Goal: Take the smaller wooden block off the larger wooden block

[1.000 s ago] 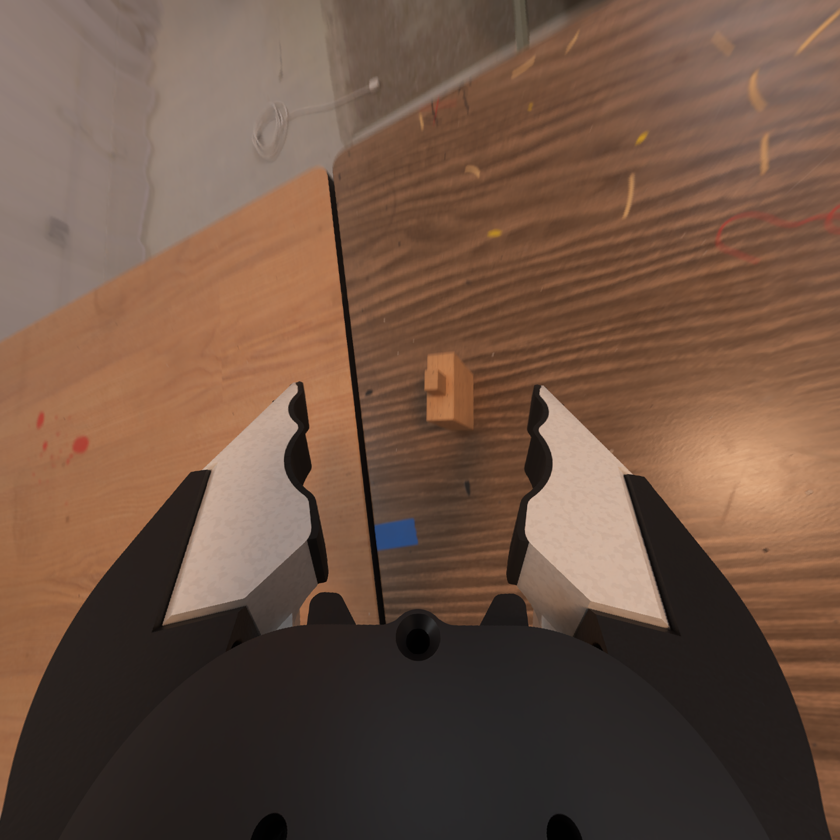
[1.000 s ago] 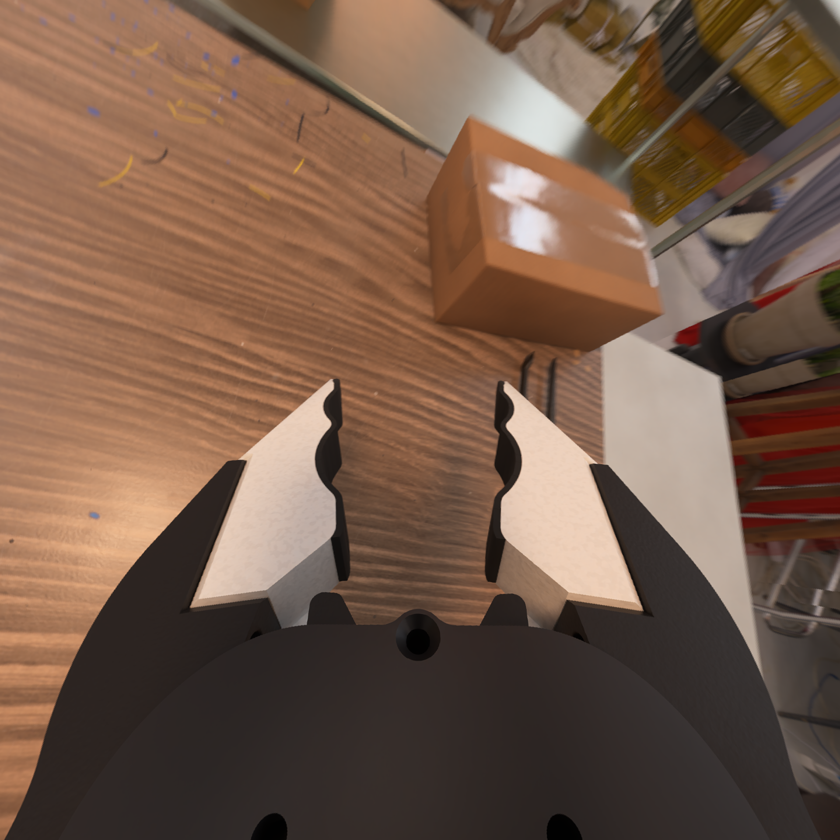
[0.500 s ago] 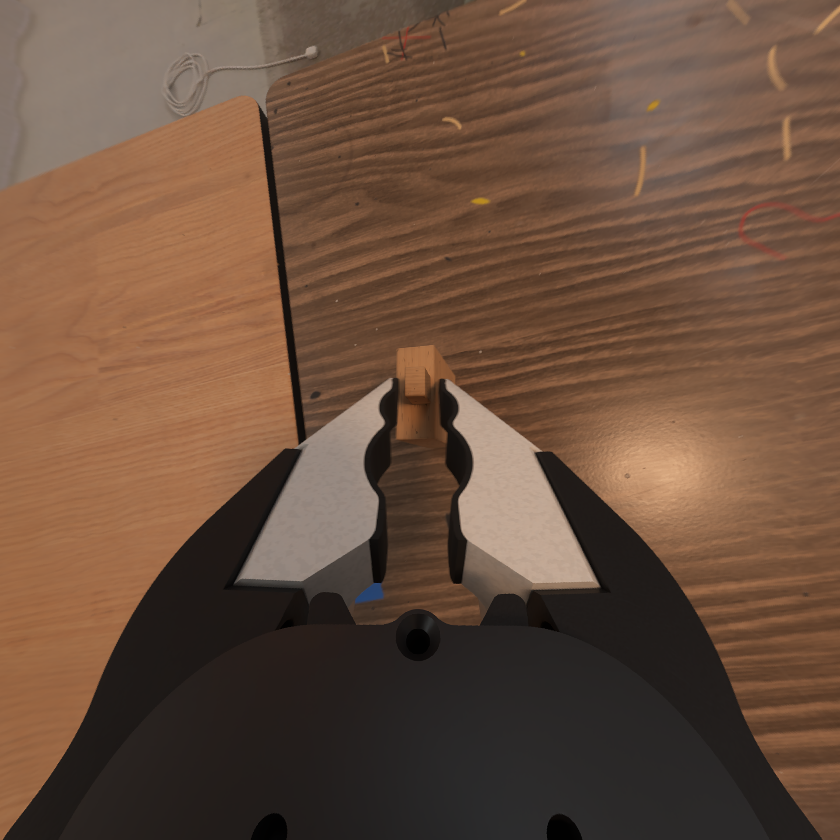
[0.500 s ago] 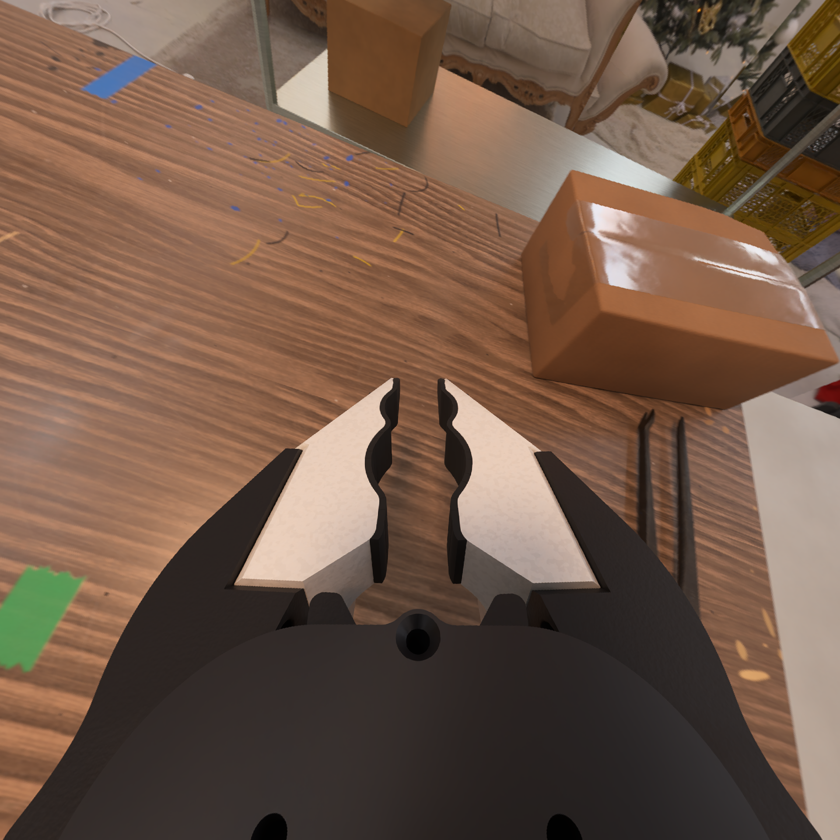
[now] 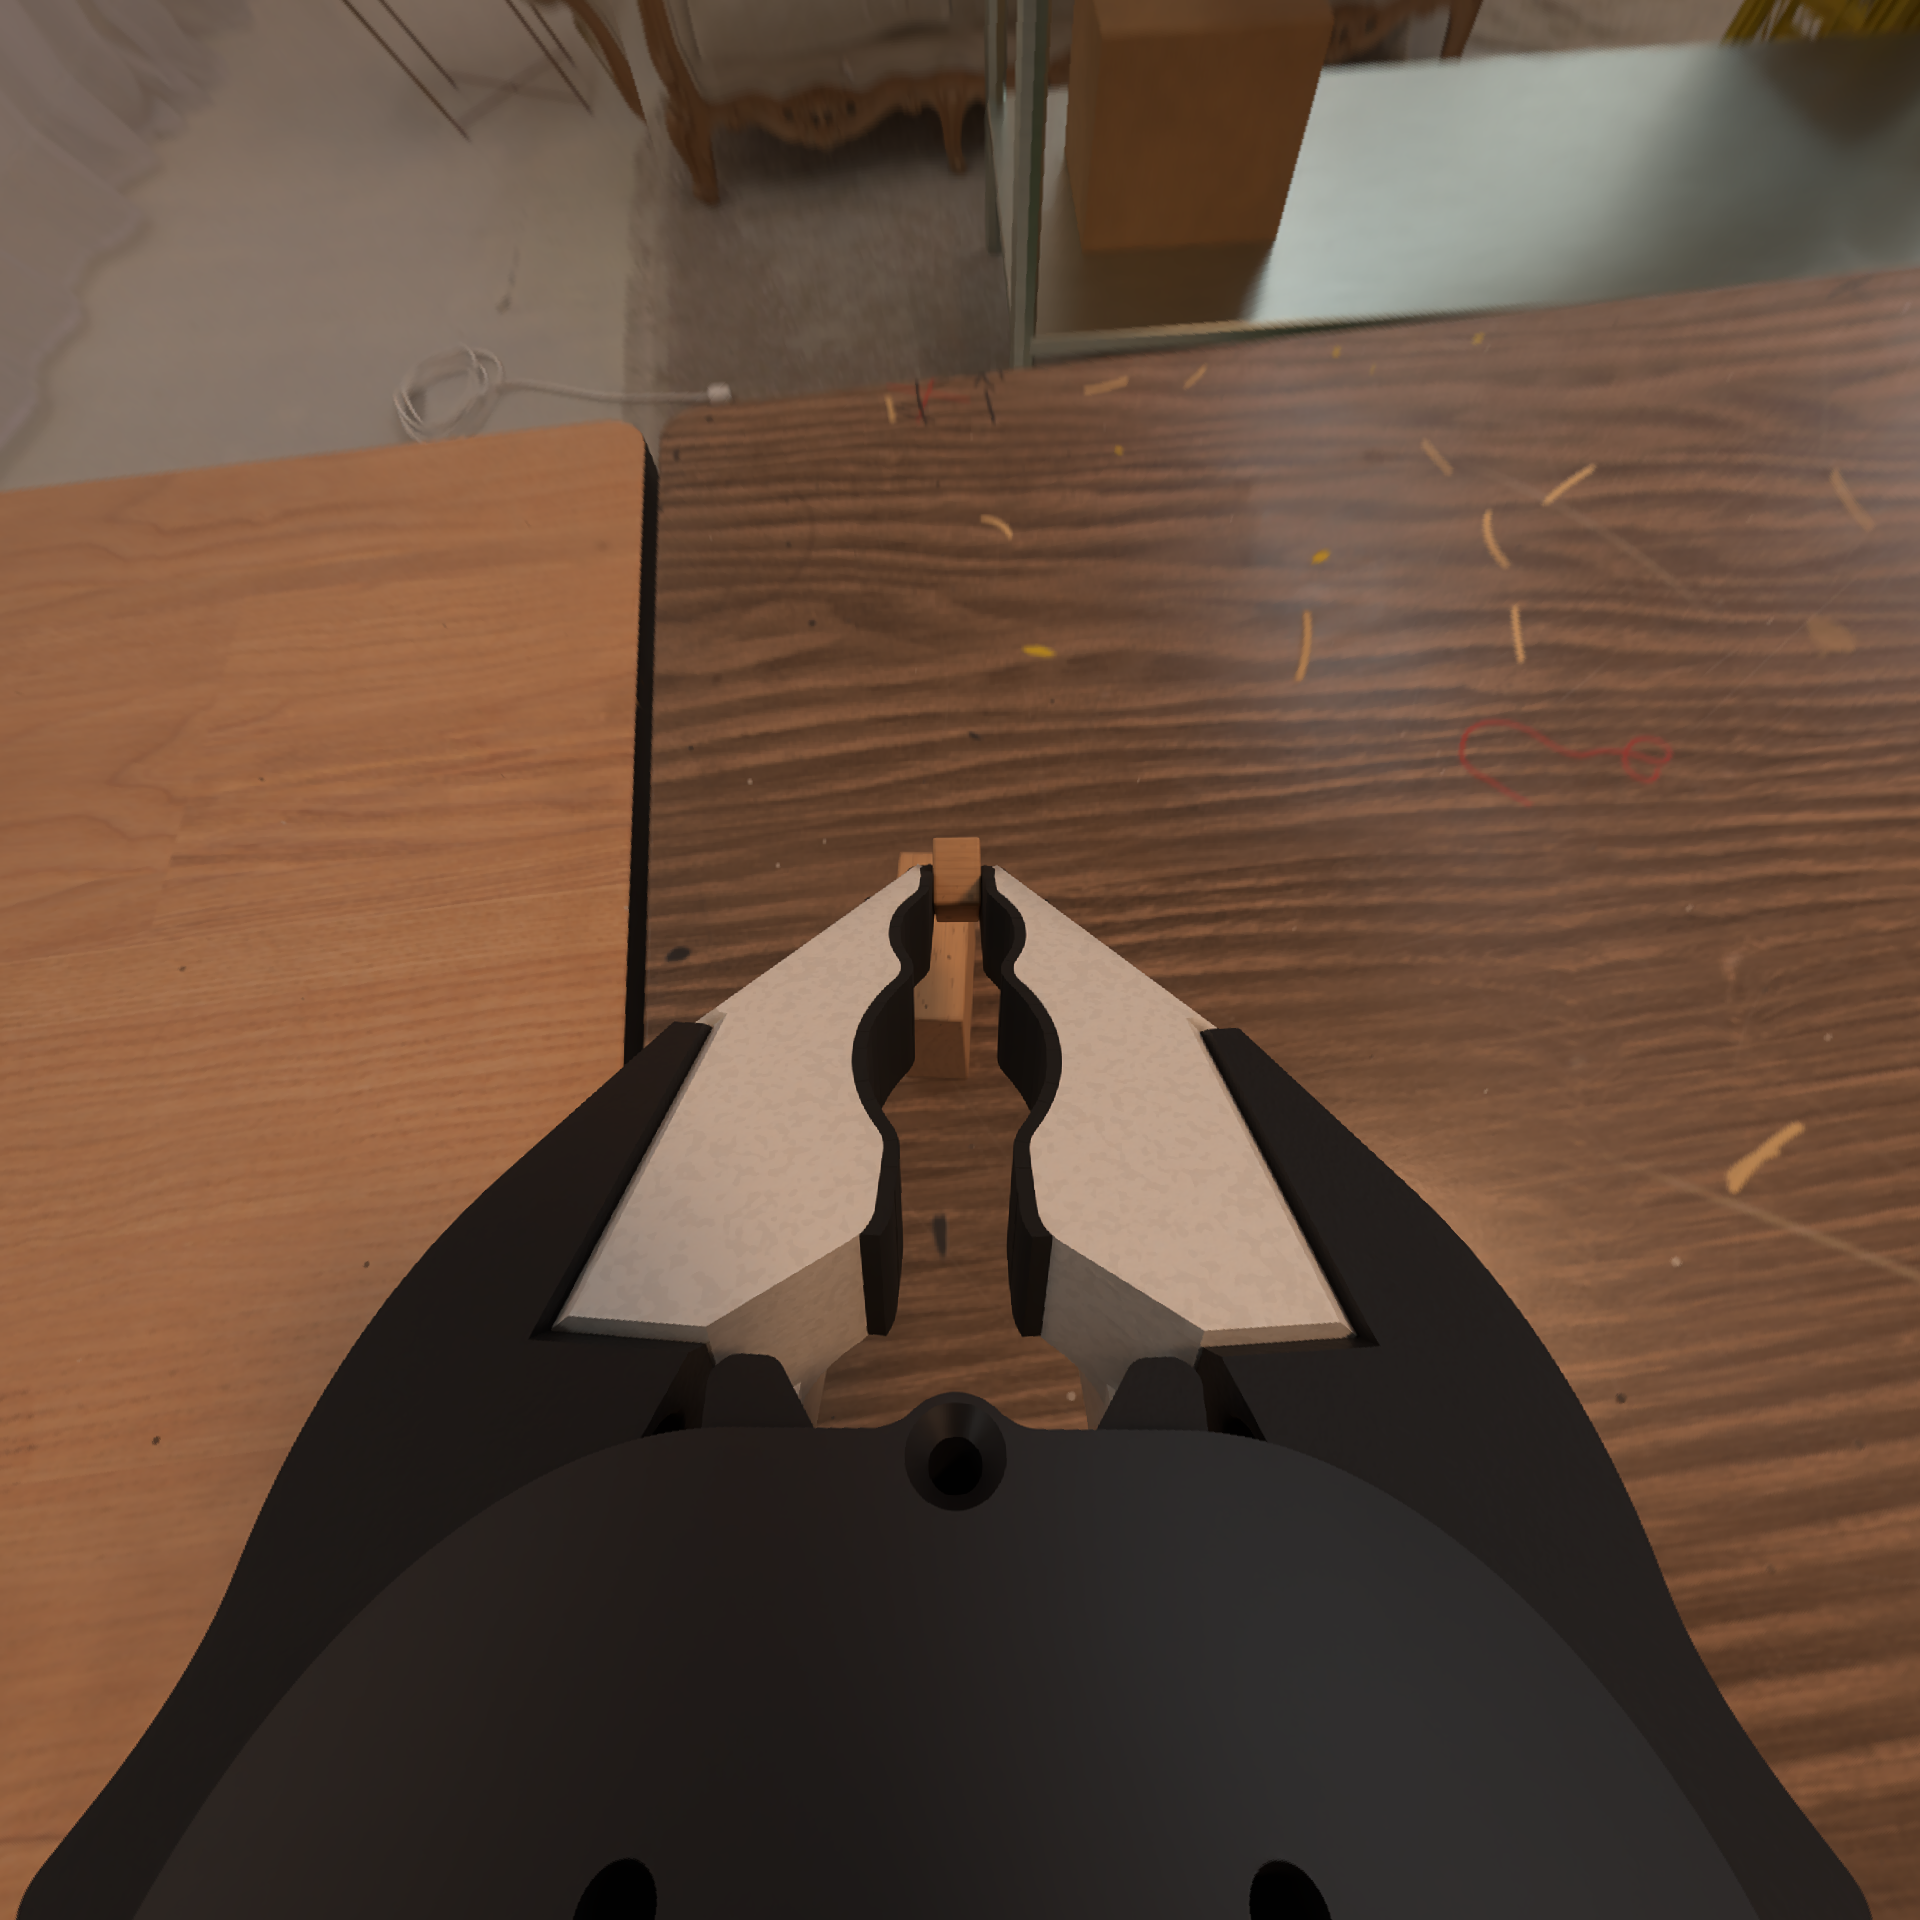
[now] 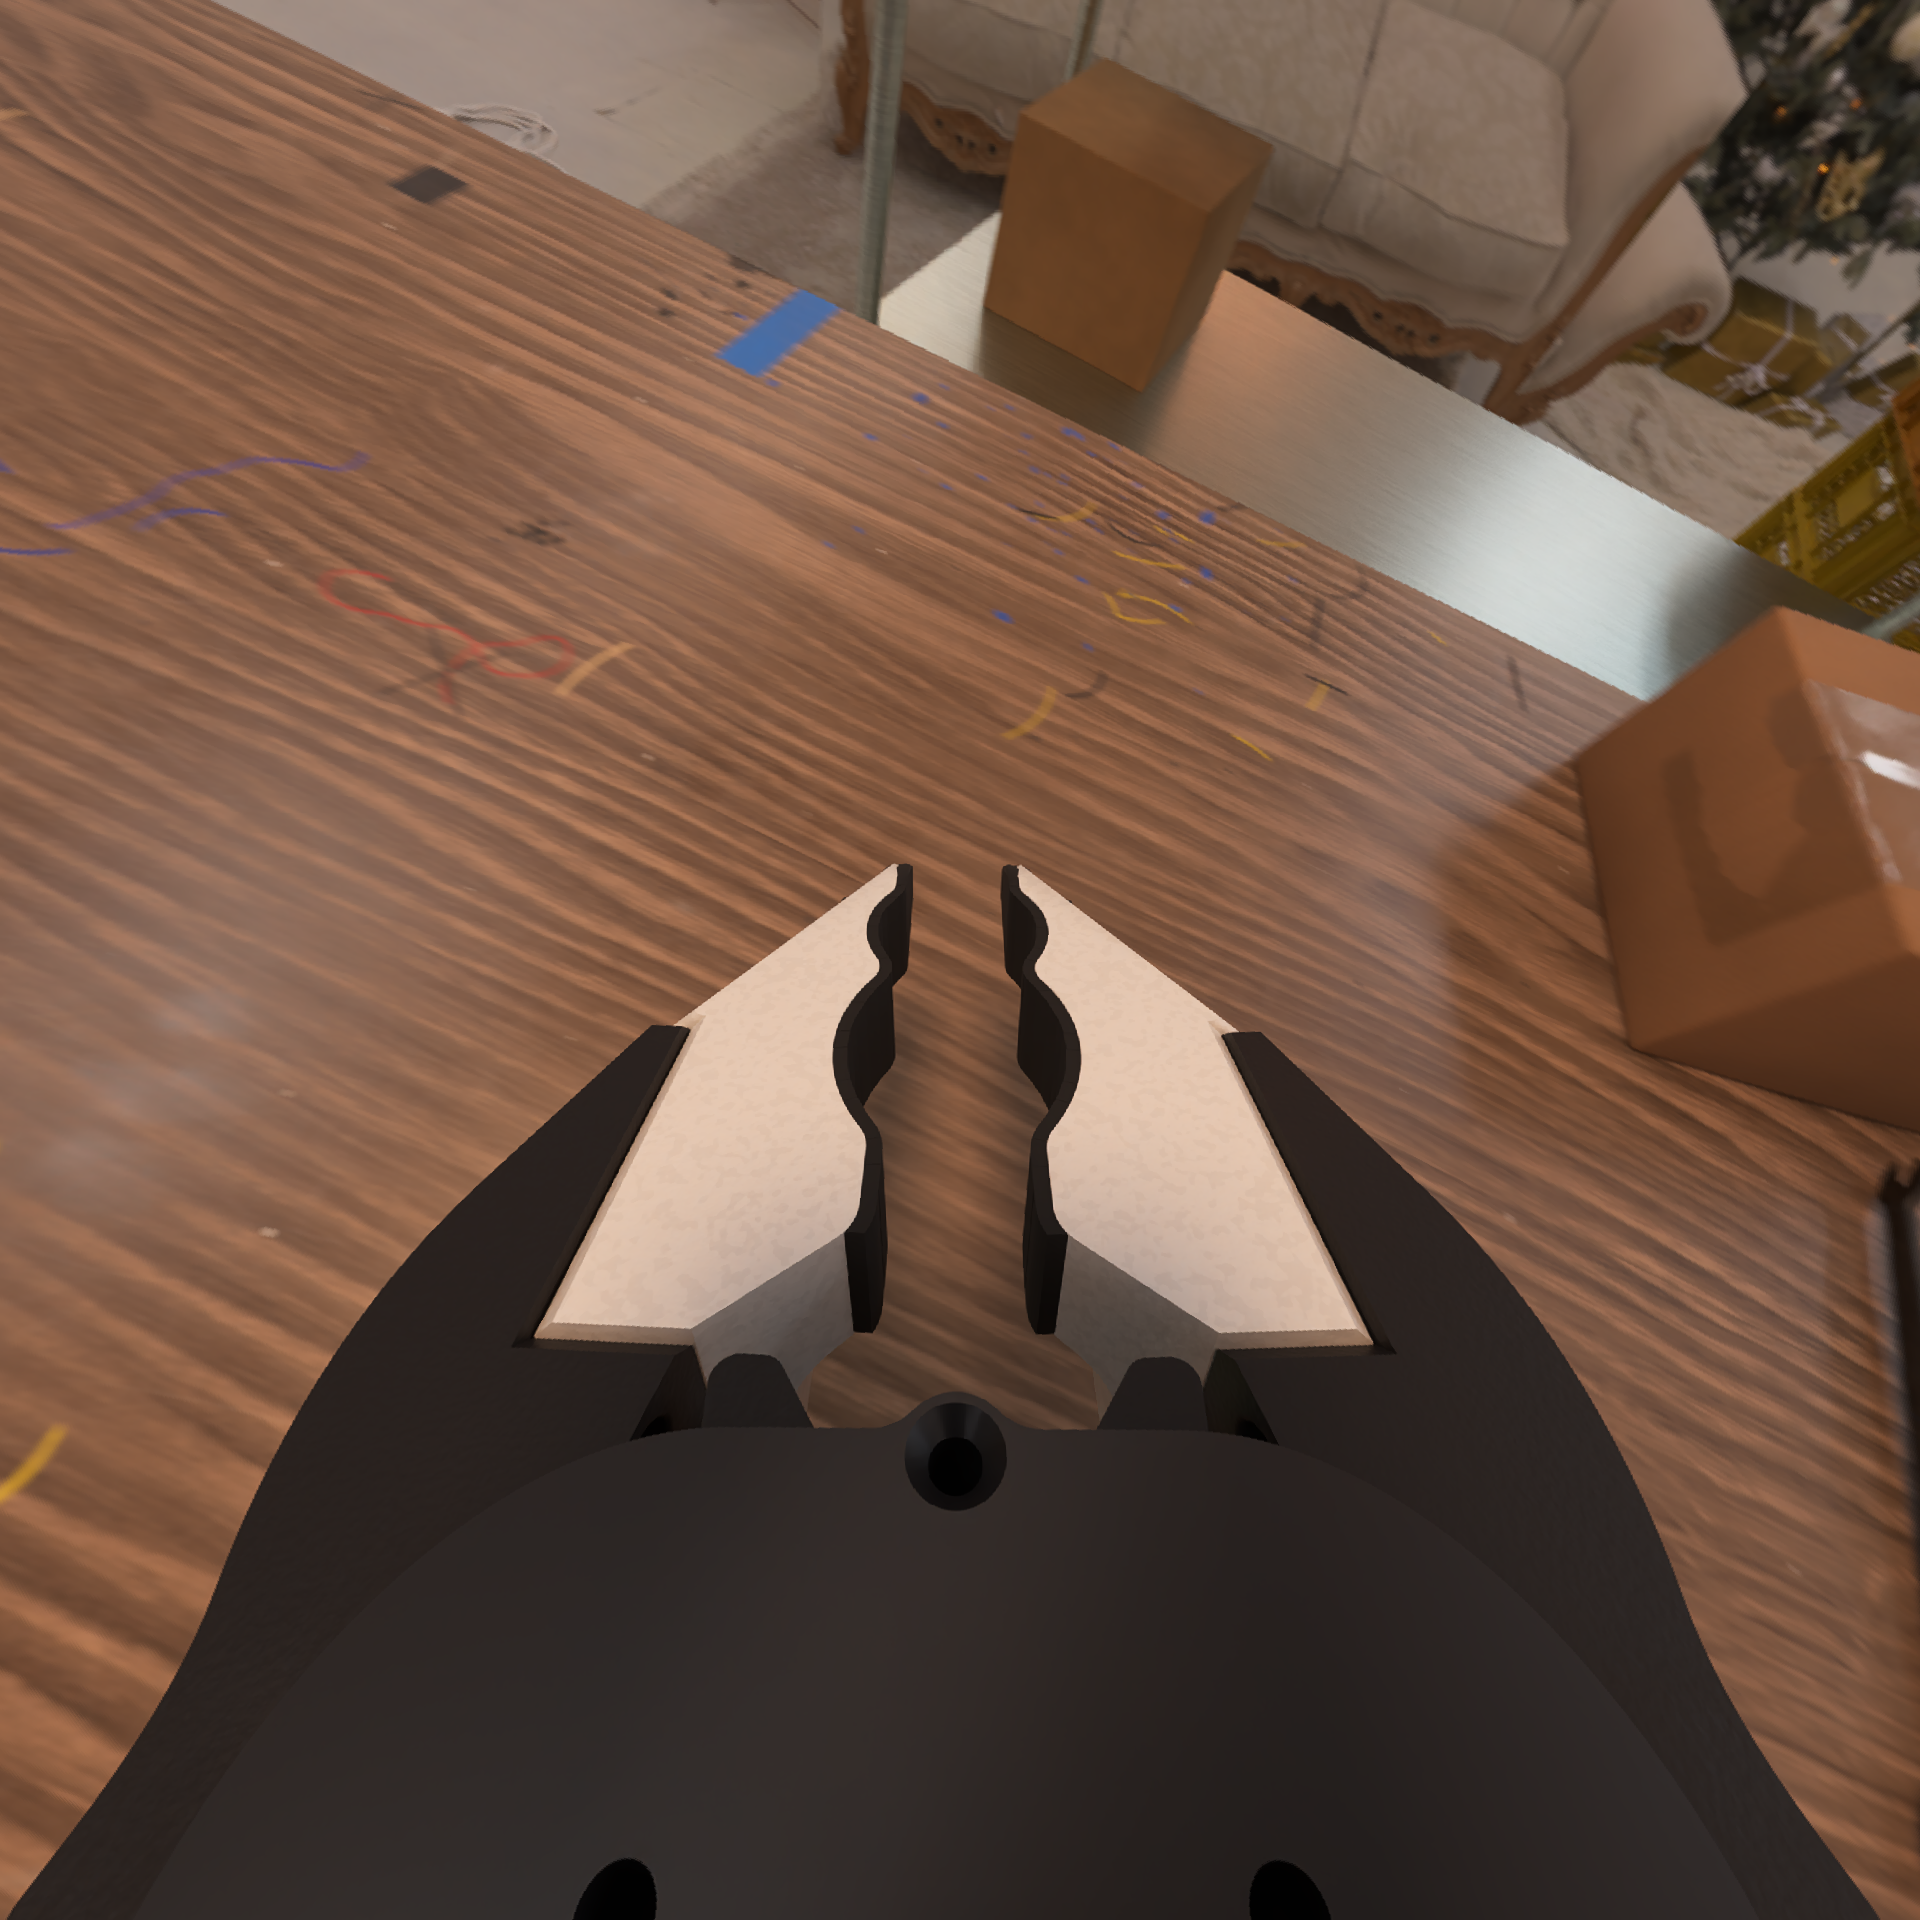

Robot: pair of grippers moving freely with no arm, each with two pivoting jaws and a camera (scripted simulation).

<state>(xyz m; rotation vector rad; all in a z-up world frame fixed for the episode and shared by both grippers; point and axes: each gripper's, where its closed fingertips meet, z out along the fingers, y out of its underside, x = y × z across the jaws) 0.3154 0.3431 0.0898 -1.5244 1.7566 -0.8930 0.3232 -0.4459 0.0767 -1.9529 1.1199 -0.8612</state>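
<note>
In the left wrist view the smaller wooden block (image 5: 956,864) sits between my left gripper's (image 5: 956,883) fingertips, which press on its two sides. A dark band shows right under it. The larger wooden block (image 5: 942,1008) lies below it, between the fingers, on the dark wooden table (image 5: 1351,935). A bit of light wood also shows behind the left fingertip. My right gripper (image 6: 957,883) is over bare dark table, its fingers close together with a narrow gap and nothing between them. Neither block shows in the right wrist view.
A lighter wooden table (image 5: 312,831) adjoins on the left. A brown cardboard box (image 6: 1766,862) stands to the right of my right gripper, and another box (image 6: 1122,218) is on a metal table (image 6: 1455,468) behind. Thin black rods (image 6: 1896,1299) lie at the right edge.
My left gripper moved forward to the blocks and closed from wide open onto the smaller block. My right gripper closed from open to a narrow gap and swung left, away from the cardboard box.
</note>
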